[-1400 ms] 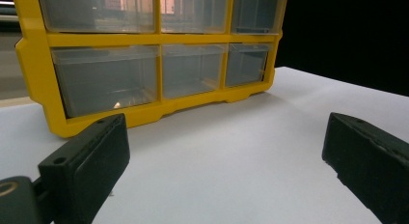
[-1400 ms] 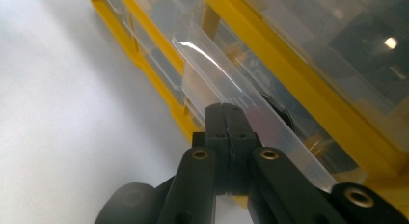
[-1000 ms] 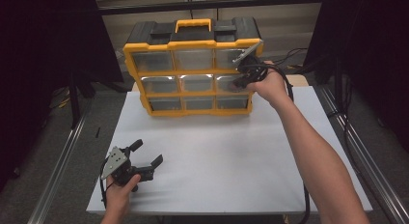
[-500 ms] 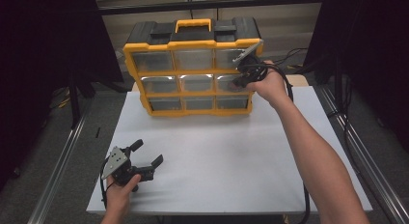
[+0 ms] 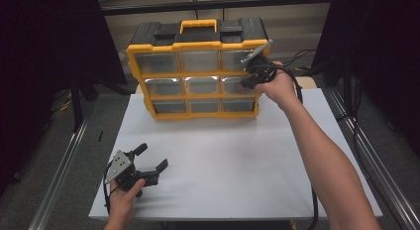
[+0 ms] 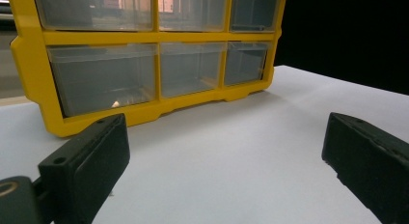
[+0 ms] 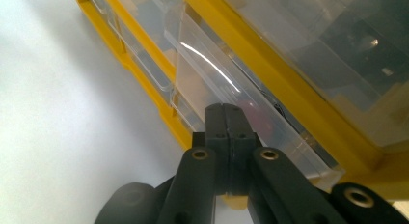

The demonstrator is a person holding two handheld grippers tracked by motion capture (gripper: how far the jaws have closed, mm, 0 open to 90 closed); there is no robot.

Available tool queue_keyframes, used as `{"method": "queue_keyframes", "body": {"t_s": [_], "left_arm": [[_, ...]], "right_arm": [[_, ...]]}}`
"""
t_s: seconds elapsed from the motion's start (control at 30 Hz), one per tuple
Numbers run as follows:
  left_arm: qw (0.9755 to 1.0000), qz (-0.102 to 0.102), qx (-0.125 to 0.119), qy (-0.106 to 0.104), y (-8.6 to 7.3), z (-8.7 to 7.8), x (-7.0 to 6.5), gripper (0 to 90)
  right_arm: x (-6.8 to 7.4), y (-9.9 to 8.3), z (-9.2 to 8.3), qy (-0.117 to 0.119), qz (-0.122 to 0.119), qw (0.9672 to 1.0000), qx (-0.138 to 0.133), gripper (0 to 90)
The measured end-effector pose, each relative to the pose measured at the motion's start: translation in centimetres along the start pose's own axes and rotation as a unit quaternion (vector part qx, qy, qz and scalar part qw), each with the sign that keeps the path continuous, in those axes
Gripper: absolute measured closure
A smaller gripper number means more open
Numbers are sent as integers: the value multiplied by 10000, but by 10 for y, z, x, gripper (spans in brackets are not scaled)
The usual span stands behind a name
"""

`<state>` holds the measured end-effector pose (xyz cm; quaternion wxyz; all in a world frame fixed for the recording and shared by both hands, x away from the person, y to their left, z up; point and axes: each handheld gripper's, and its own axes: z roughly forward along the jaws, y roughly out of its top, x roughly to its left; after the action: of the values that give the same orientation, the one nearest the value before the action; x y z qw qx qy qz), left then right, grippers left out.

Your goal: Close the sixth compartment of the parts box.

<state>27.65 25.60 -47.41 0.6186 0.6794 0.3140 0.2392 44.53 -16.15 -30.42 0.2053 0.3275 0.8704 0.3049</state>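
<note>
A yellow drawer box [image 5: 198,71] with clear drawers stands at the upper middle of the high view, on the far edge of the white desk [image 5: 237,165]. The right tool [image 5: 246,82] is at the box's right column, level with the middle drawer [image 5: 236,85]. In the right gripper view its jaws are pressed together, tips against the clear drawer front [image 7: 226,84]; nothing is seen pinched. The left tool [image 5: 151,158] rests low on the desk at the lower left, jaws spread wide, well apart from the box.
</note>
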Motion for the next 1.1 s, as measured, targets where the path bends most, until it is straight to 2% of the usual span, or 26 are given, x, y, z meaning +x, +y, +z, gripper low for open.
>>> {"method": "queue_keyframes", "body": {"t_s": [0.3, 0.33, 0.37, 0.47, 0.6, 0.73, 0.77, 0.83, 0.87, 0.9, 1.1], "left_arm": [[10000, -23, -5, -35, 0, 0, 0, 30], [10000, 49, -2, 28, 0, 0, 1, 30], [10000, -12, -7, 14, 0, 0, 0, 30], [10000, 20, 0, 32, 0, 0, 0, 30], [10000, -33, -12, -28, 0, 0, 0, 30], [10000, 36, -7, 28, 0, 0, 1, 30], [10000, -20, -13, -24, 0, 0, 0, 30], [10000, -11, -19, 29, 0, 0, 0, 30], [10000, -40, -30, -11, 0, 1, 0, 30], [10000, -22, -18, 37, 0, 0, 0, 30], [10000, 5, -9, 14, 0, 0, 0, 30]], "right_arm": [[0, 0, 1, -17, -16, 10000, -7, 900], [0, 0, 1, -17, -6, 10000, -15, 900], [0, 0, 1, -26, 5, 10000, -20, 900], [0, 0, 1, -52, 36, 10000, -29, 900], [0, 0, 3, -36, 1, 10000, -14, 900], [-1, 1, 3, -28, 18, 10000, -47, 900], [-1, 1, 4, -32, 37, 10000, -41, 900], [-1, 1, 4, -28, 17, 10000, -57, 900], [-2, 1, 5, -22, 22, 10000, -70, 900], [-2, 1, 5, -31, 45, 10000, -67, 900], [-2, 1, 5, -42, 7, 10000, -76, 900]]}}
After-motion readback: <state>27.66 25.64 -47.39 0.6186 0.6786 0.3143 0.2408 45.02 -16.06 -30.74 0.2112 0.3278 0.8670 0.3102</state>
